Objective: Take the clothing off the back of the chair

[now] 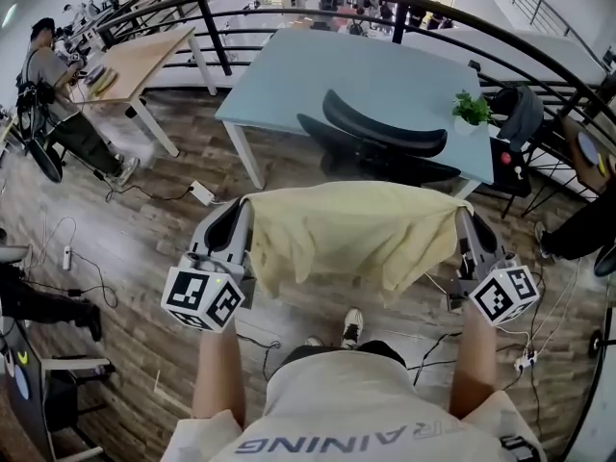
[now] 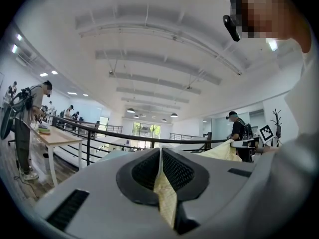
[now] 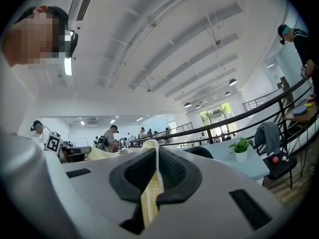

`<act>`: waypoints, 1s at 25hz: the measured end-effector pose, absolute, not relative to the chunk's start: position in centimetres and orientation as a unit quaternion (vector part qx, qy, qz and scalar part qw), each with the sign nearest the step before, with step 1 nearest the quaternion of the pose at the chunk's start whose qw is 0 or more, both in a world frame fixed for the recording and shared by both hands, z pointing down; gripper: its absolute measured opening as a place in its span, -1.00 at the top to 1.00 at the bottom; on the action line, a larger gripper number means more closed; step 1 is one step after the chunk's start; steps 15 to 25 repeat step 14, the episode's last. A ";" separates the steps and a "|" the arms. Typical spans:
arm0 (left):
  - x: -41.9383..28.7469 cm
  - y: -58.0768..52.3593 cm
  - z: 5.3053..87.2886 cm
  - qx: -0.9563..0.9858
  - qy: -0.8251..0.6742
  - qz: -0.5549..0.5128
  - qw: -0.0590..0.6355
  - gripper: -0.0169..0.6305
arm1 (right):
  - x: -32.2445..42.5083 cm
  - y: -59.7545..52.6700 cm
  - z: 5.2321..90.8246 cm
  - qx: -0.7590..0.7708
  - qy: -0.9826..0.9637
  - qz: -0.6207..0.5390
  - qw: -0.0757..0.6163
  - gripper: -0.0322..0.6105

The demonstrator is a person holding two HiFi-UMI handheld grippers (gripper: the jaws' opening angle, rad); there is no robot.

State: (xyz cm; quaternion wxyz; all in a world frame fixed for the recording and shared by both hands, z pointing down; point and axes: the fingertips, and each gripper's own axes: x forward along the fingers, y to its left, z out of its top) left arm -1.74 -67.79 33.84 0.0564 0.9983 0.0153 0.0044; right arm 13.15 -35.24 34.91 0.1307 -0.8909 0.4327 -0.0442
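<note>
While a wooden desk (image 1: 144, 56) stands at far left on the plank floor (image 1: 144, 229), the left gripper (image 1: 242, 212) pinches one top corner of the pale yellow clothing (image 1: 351, 234). It hangs stretched in the air before the black chair (image 1: 385, 135) and pale blue table (image 1: 318, 75). The right gripper (image 1: 465, 216) pinches the other corner, below the curved black railing (image 1: 539, 51).

Grey, black-padded left gripper (image 1: 241, 206) and right gripper (image 1: 463, 214); pale lettered T-shirt (image 1: 356, 402).
</note>
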 end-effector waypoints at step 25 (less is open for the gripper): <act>-1.0 -65.7 33.2 0.997 0.037 0.000 0.060 0.81 | 12.3 -32.8 34.4 -0.897 0.419 -0.035 0.134 0.80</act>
